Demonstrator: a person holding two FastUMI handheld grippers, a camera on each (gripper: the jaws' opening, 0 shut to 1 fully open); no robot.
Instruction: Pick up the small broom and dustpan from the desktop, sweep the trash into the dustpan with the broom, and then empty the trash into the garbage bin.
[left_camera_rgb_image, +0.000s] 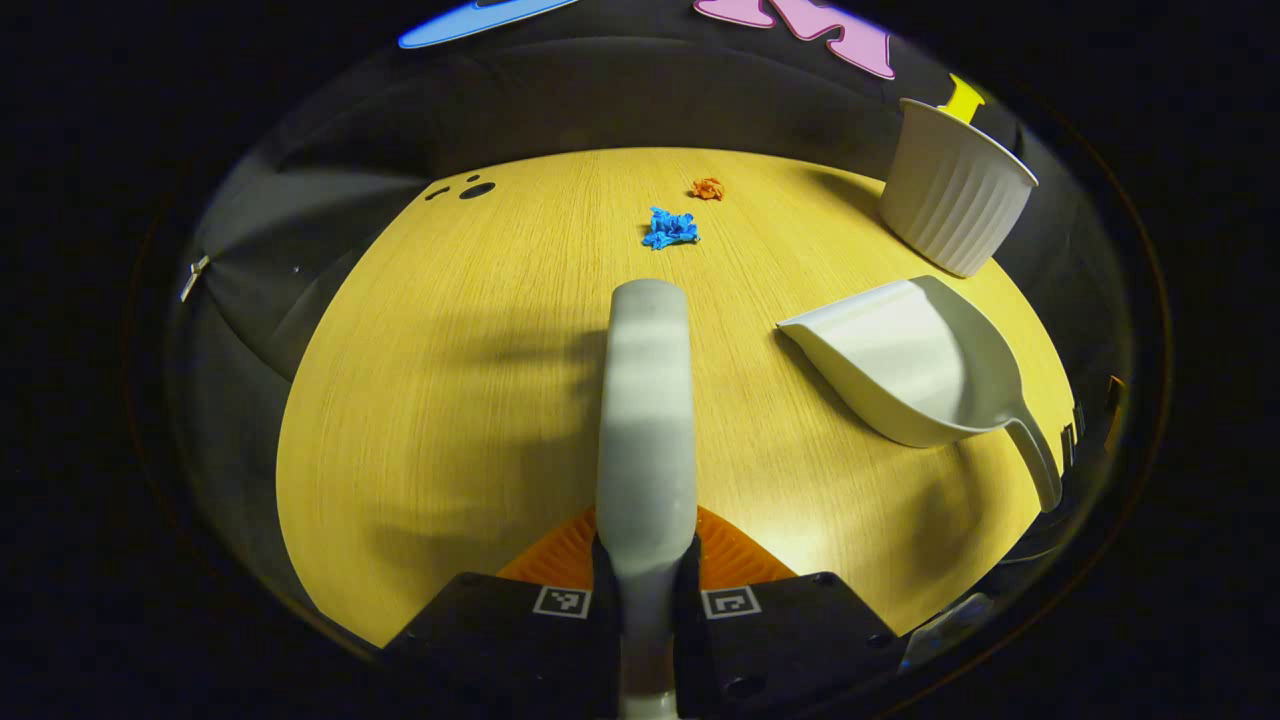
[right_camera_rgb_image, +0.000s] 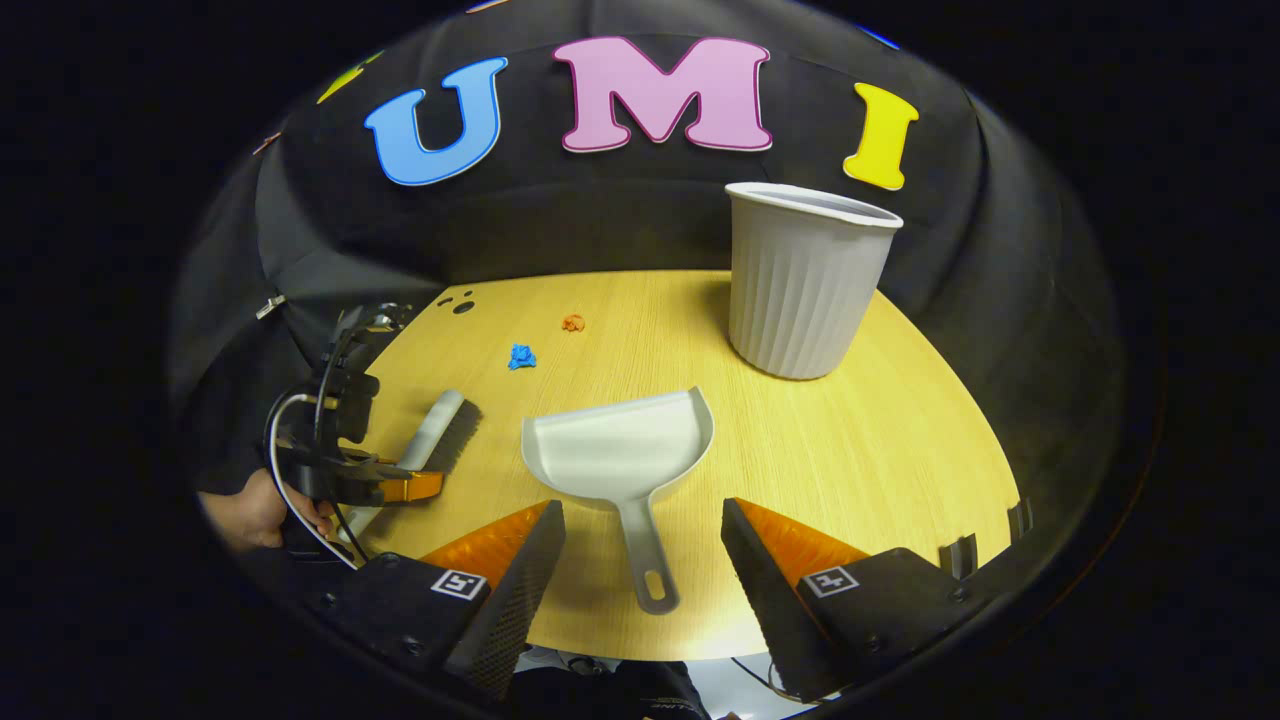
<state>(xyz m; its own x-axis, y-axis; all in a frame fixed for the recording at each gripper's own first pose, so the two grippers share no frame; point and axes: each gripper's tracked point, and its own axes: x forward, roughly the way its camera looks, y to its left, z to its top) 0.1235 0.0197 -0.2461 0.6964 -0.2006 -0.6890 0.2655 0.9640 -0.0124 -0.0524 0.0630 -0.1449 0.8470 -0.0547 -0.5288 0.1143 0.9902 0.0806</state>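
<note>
Between the right gripper's (right_camera_rgb_image: 640, 560) wide-spread fingers lies the dustpan's (right_camera_rgb_image: 620, 445) handle, end pointing back at the gripper, long axis running near to far, mouth facing the far tabletop (right_camera_rgb_image: 900, 440). That gripper need only advance and close. At left, the left gripper (left_camera_rgb_image: 645, 560) clamps the broom (left_camera_rgb_image: 645, 400), pointed toward the blue scrap (left_camera_rgb_image: 670, 228) and orange scrap (left_camera_rgb_image: 707, 188); the bin (right_camera_rgb_image: 805, 280) stands far right.
</note>
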